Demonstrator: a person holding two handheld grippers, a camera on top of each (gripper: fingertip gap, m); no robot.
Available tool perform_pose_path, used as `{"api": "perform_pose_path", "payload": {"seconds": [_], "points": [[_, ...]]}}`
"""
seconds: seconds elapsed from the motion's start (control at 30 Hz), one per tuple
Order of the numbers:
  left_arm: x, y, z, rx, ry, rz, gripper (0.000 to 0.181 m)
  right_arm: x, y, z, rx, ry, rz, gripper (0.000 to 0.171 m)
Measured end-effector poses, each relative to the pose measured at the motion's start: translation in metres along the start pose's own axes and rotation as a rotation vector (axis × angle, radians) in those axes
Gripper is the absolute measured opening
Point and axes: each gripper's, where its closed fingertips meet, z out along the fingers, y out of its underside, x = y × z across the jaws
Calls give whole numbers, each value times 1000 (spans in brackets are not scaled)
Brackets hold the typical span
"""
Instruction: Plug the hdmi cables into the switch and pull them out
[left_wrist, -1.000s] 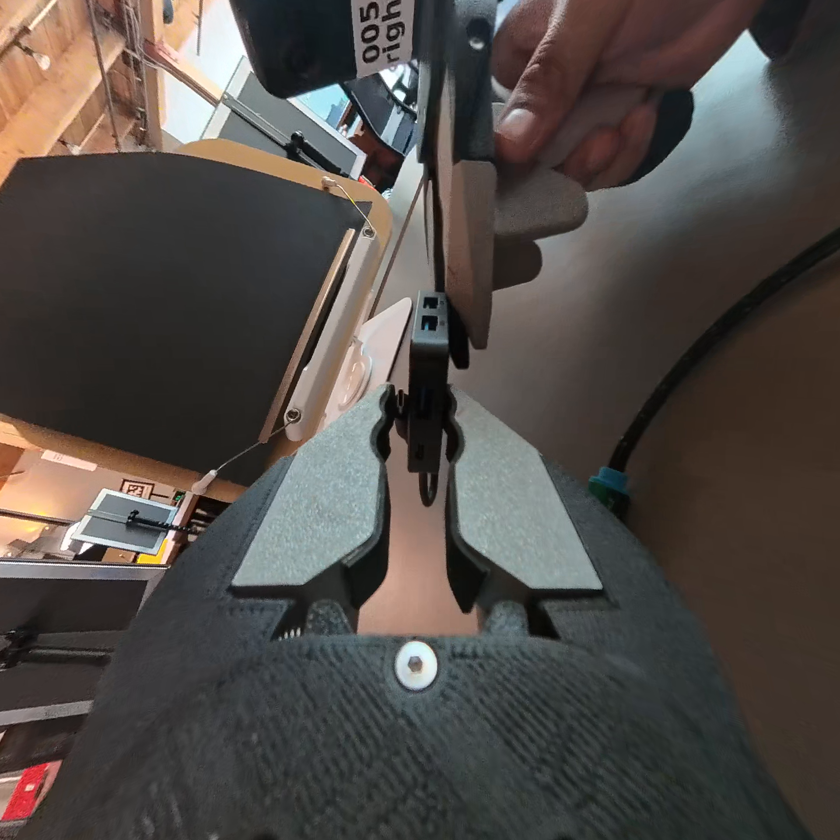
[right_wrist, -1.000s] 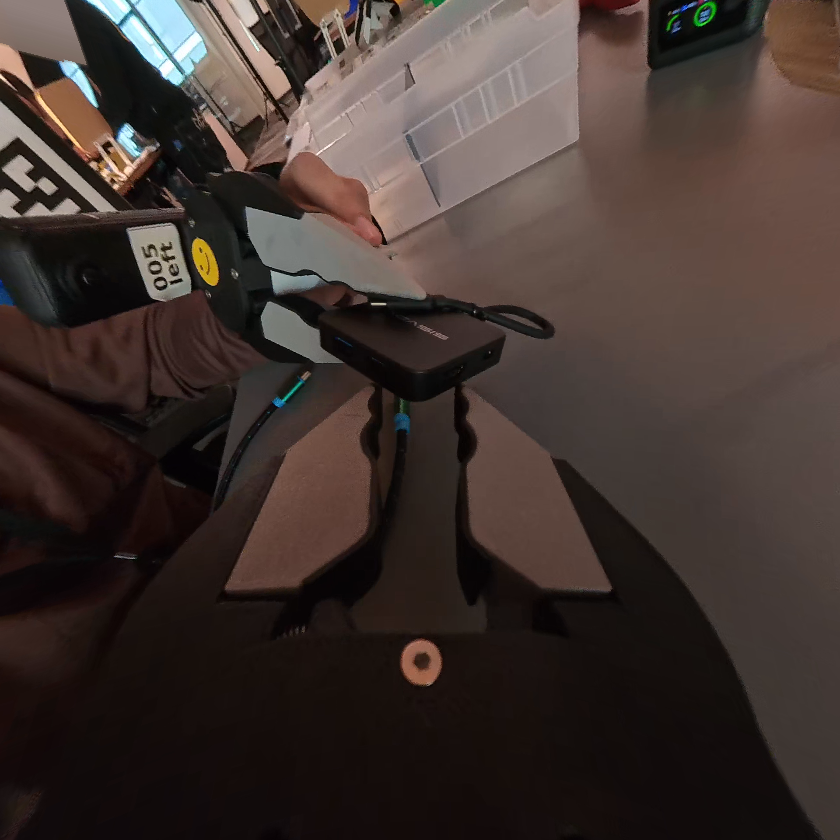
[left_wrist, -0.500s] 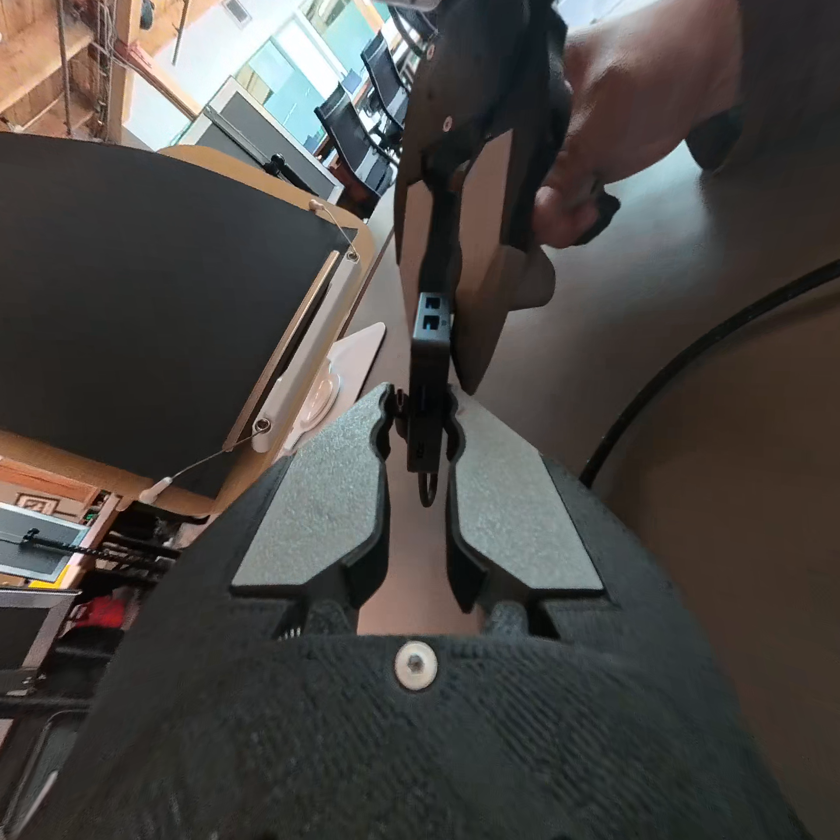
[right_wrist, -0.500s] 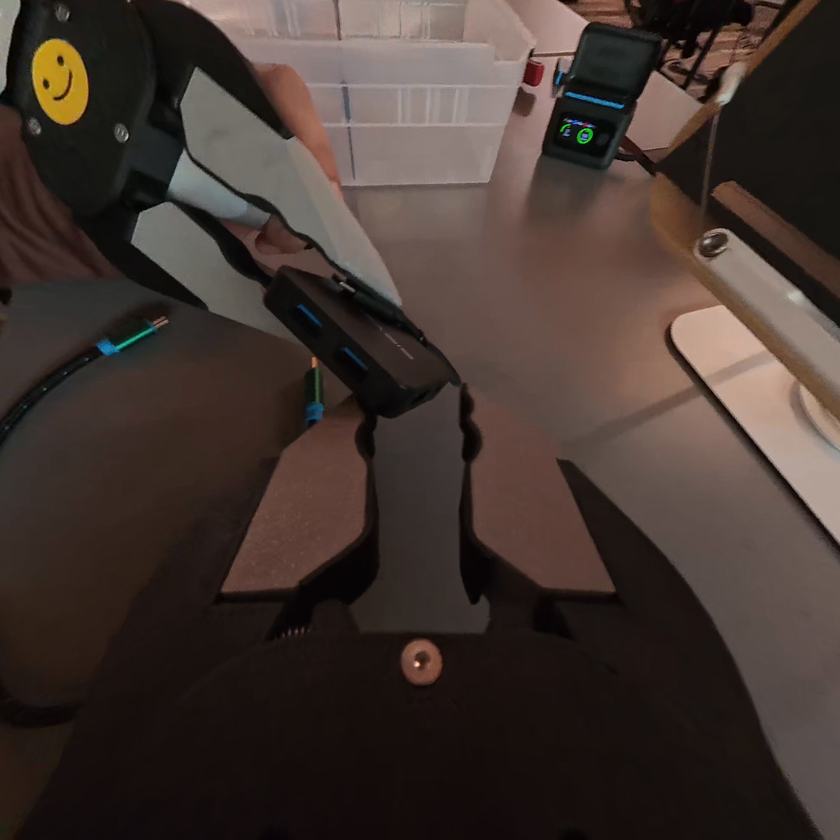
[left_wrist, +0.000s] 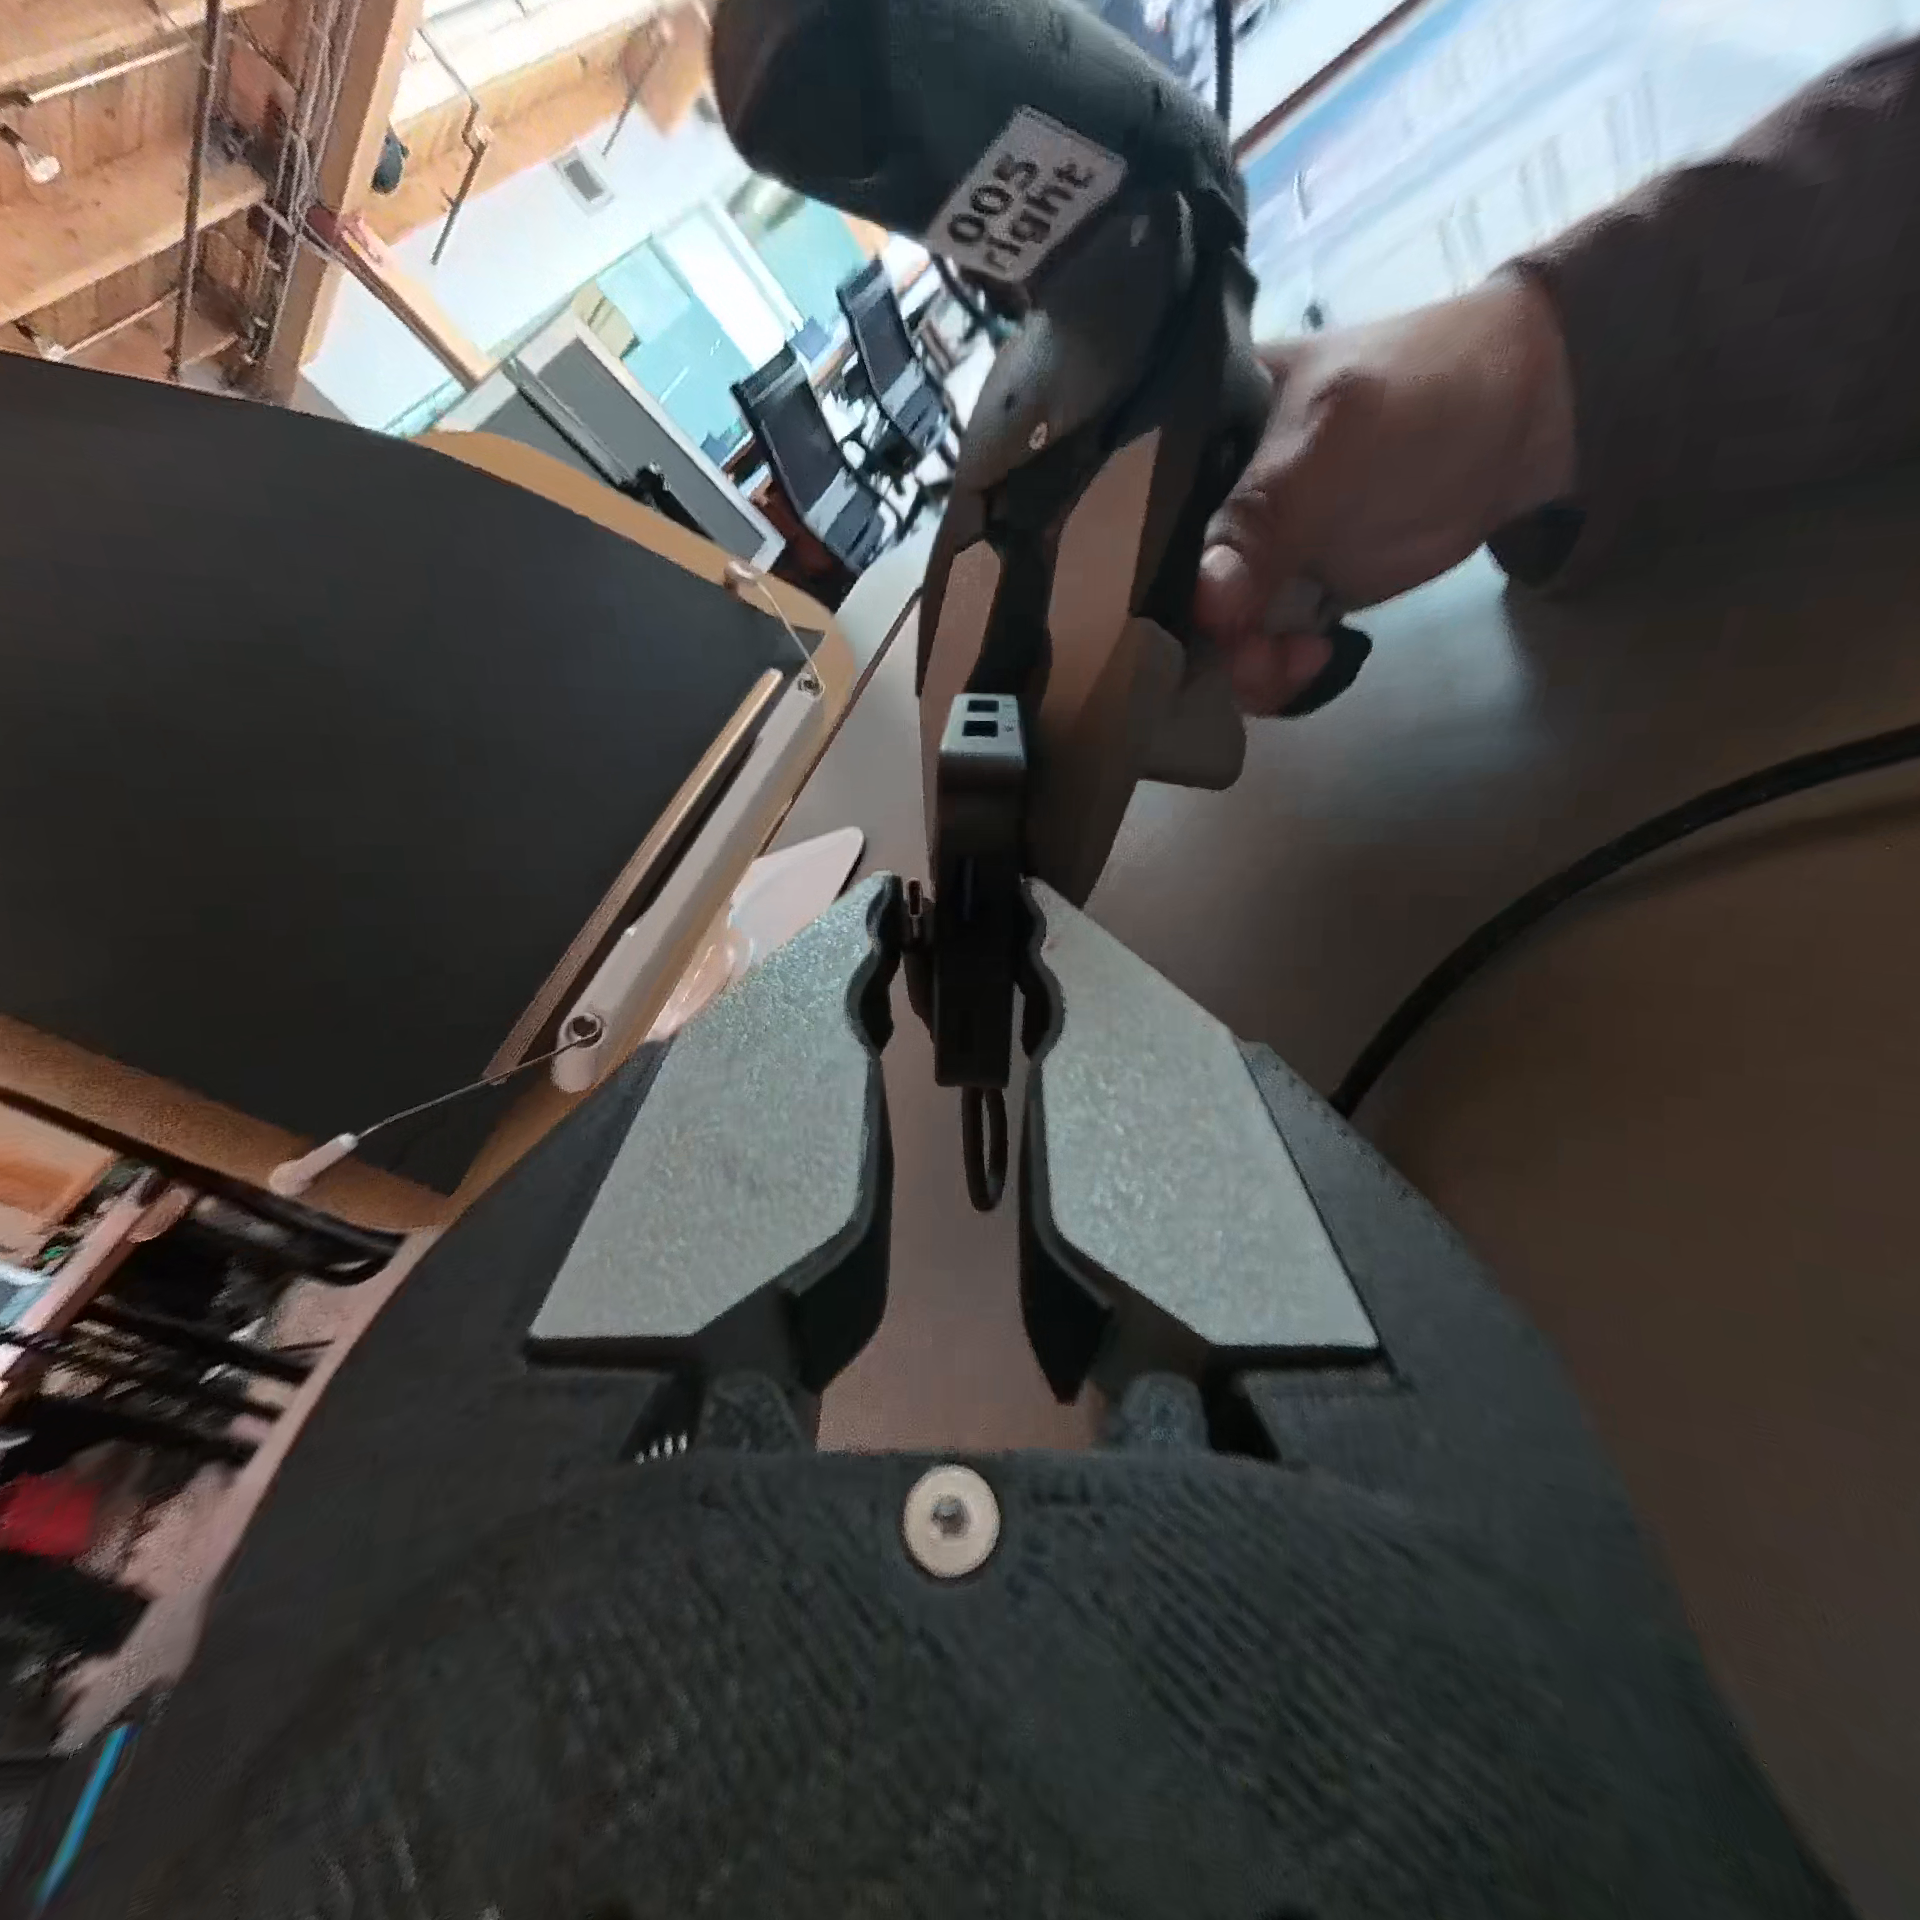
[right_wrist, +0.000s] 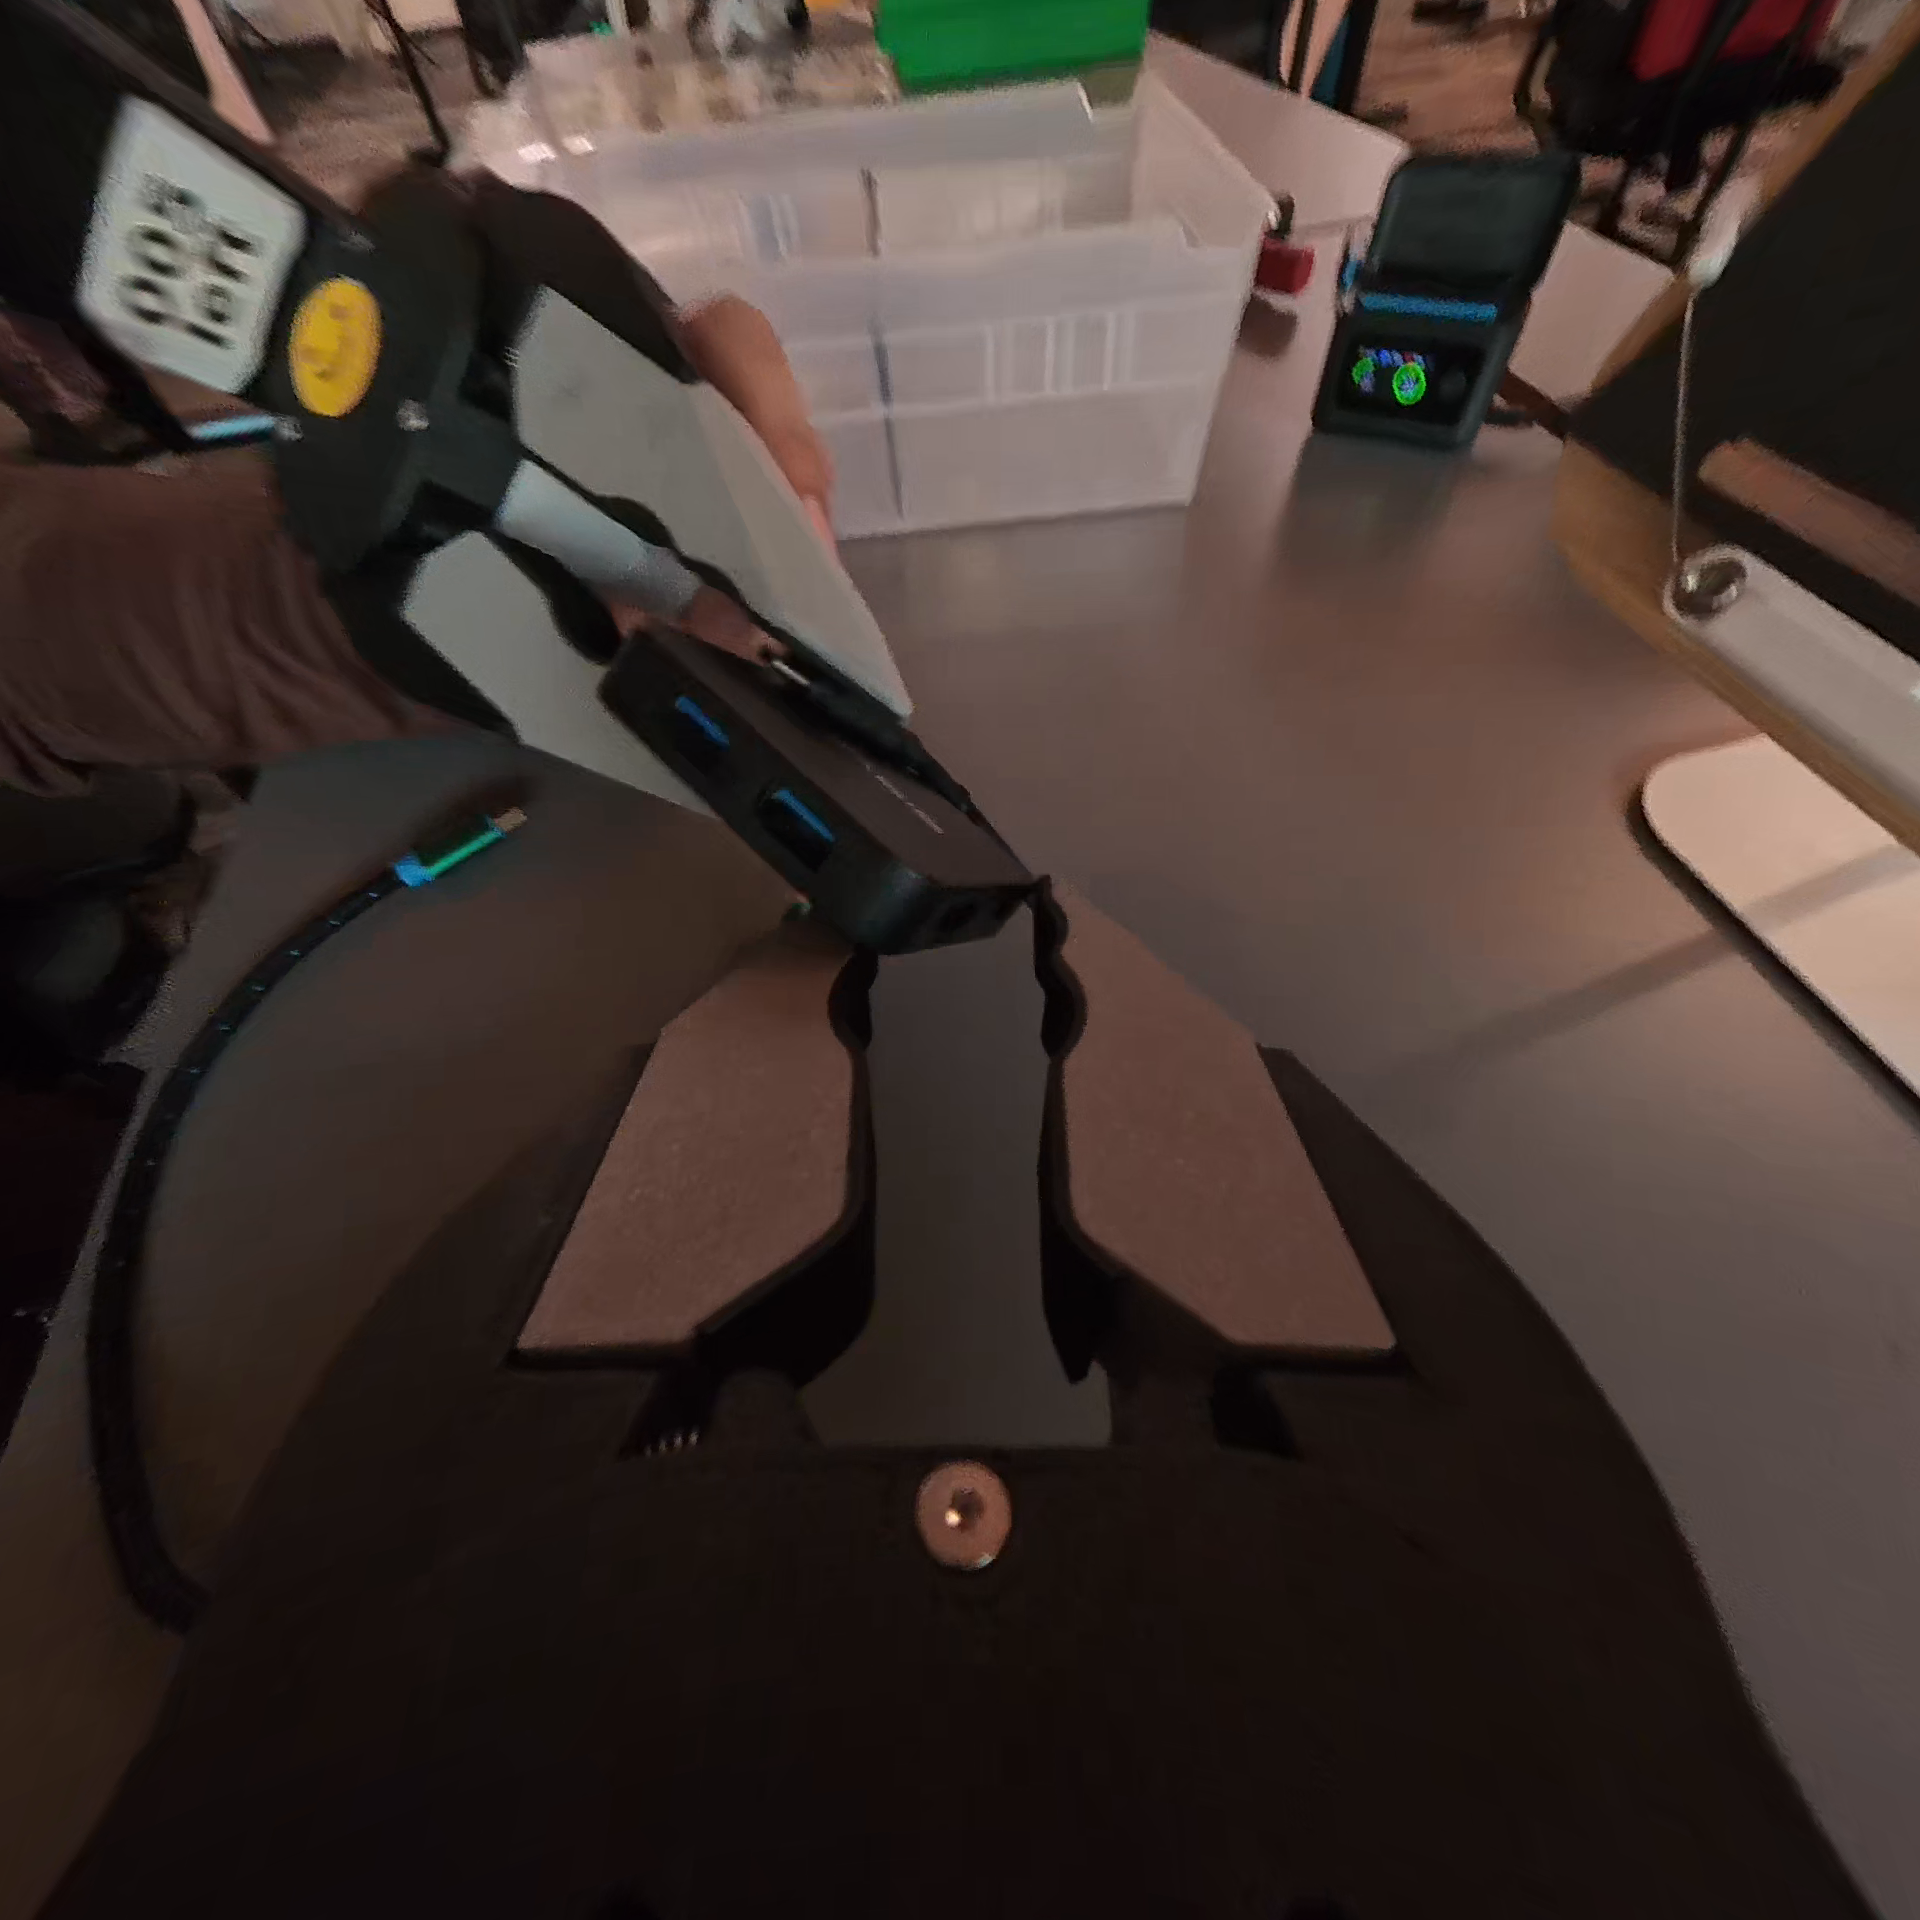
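Note:
My left gripper (left_wrist: 966, 925) is shut on the black switch (left_wrist: 975, 821), which I see edge-on with its short lead looped between the fingers. In the right wrist view the switch (right_wrist: 831, 810) is held tilted above the table by the left gripper (right_wrist: 800, 675). Two blue ports face me. My right gripper (right_wrist: 951, 951) is open and empty, its tips just under the switch's near end. One of its fingers (left_wrist: 1091, 665) shows behind the switch in the left wrist view. A black braided cable with a green and blue plug (right_wrist: 457, 847) lies unplugged on the table at the left.
A clear plastic bin (right_wrist: 987, 364) stands at the back of the grey table (right_wrist: 1299, 727). A small black device with a lit screen (right_wrist: 1423, 343) is beside it. A monitor with a white foot (right_wrist: 1787, 862) is at the right. A black cable (left_wrist: 1558, 852) curves around a round mat (left_wrist: 1662, 1247).
My right gripper has swung right. The cable that ran between its fingers up to the switch is no longer there. My left gripper still holds the switch, now more tilted.

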Motion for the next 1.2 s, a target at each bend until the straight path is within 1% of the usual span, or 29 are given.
{"api": "perform_pose_path", "payload": {"seconds": [0.03,0.1,0.17,0.27,0.33,0.43,0.53,0.63,0.77,0.8,0.87,0.93,0.97,1.0,1.03,1.1,1.2], "points": [[-2,-3,-2,27,9,-31,20,-2,-6,-2,28,-4,-17,27],[-6,-4,-4,50,27,-107,20,-4,-16,-9,78,7,-57,24],[-9,1,-5,34,42,-168,21,-4,-25,-18,127,25,-81,20],[-9,9,-2,1,54,-200,22,-3,-29,-25,143,32,-89,17],[-7,17,1,-42,52,-189,25,-2,-27,-23,118,62,-127,16],[-3,37,5,-155,46,-157,35,4,-20,-21,57,143,-197,12],[-6,38,5,-153,28,-178,44,11,-10,-18,-28,224,-279,10],[-2,46,8,-185,52,-216,42,2,-1,-8,-82,190,-326,9],[8,61,12,-258,82,-191,52,-3,6,-1,-122,181,-374,9],[12,60,13,-253,102,-193,52,-4,4,-1,-110,179,-377,9],[17,54,13,-228,134,-210,43,-6,-3,-5,-70,168,-361,9],[19,45,13,-183,149,-224,40,-11,-10,-8,-22,136,-336,9],[18,41,12,-162,149,-219,34,-13,-12,-10,-4,112,-319,9],[16,37,11,-141,143,-202,22,-18,-13,-11,18,67,-291,8],[13,33,10,-119,124,-168,17,-21,-15,-13,40,23,-247,1],[8,26,7,-90,68,-50,15,-19,-18,-14,72,-9,-170,14],[4,25,6,-113,-4,83,14,-12,-16,-14,68,10,-149,25]]}}
